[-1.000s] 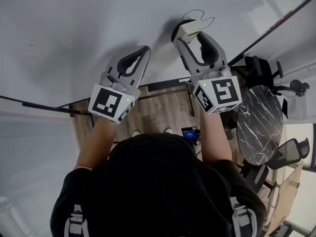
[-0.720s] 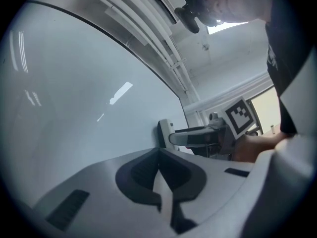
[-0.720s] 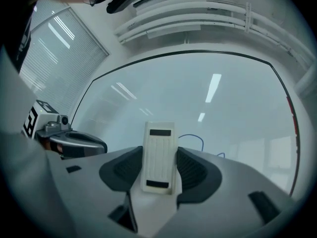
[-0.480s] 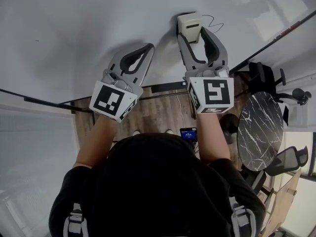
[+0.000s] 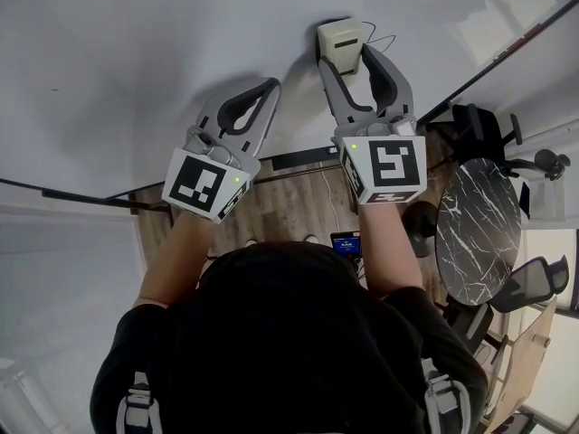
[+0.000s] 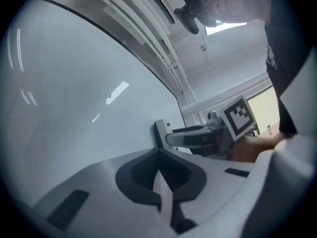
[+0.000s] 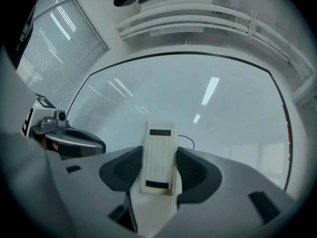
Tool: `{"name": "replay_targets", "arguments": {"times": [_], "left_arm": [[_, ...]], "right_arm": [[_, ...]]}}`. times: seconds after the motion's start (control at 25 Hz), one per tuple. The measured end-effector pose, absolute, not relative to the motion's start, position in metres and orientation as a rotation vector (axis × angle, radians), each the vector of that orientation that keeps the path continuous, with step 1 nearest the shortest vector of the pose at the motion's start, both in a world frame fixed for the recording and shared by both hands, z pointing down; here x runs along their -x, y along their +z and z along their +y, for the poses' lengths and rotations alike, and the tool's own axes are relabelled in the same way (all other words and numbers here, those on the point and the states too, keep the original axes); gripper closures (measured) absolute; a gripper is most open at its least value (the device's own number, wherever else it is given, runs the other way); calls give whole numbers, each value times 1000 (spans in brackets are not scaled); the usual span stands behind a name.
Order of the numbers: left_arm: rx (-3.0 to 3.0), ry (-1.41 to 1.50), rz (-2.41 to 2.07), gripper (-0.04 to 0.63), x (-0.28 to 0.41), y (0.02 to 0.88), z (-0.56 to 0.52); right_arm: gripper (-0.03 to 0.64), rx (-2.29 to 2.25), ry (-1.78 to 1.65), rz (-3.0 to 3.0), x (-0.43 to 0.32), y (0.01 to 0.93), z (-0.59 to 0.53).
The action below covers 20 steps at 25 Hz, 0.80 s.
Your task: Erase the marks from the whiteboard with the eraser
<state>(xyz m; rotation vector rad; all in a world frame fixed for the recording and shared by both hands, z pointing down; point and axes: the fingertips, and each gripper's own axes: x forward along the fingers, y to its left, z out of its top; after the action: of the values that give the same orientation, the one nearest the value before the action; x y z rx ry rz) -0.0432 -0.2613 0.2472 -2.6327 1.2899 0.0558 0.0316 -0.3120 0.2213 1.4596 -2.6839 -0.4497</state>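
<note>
My right gripper (image 5: pixel 347 54) is shut on a cream-white eraser (image 5: pixel 339 46), which it presses flat against the whiteboard (image 5: pixel 136 61). A thin dark pen mark (image 5: pixel 387 40) curls out just right of the eraser. In the right gripper view the ribbed eraser (image 7: pixel 158 155) stands upright between the jaws, with a blue line (image 7: pixel 187 140) peeking out on its right. My left gripper (image 5: pixel 268 89) hovers close to the board, left of the eraser, shut with nothing in it. The left gripper view shows its jaws (image 6: pixel 159 155) closed together and the eraser (image 6: pixel 161 132) beyond.
The whiteboard's black frame edge (image 5: pixel 507 57) runs diagonally at the right. Below it stand a black marble round table (image 5: pixel 475 229) and office chairs (image 5: pixel 529 283). A board tray (image 5: pixel 303 156) sits under the grippers. Window blinds (image 7: pixel 54 43) lie left of the board.
My right gripper has slid the eraser up and over the pen mark, then slightly left; less of the scribble shows now. The left gripper has barely moved.
</note>
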Motion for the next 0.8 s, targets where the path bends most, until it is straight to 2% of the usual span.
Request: {"name": "replay_targets", "arguments": {"times": [0.8], "left_arm": [[2667, 38, 1247, 591, -7, 256, -281]], "right_arm": [[397, -1592, -387, -2657, -115, 224, -341]]}}
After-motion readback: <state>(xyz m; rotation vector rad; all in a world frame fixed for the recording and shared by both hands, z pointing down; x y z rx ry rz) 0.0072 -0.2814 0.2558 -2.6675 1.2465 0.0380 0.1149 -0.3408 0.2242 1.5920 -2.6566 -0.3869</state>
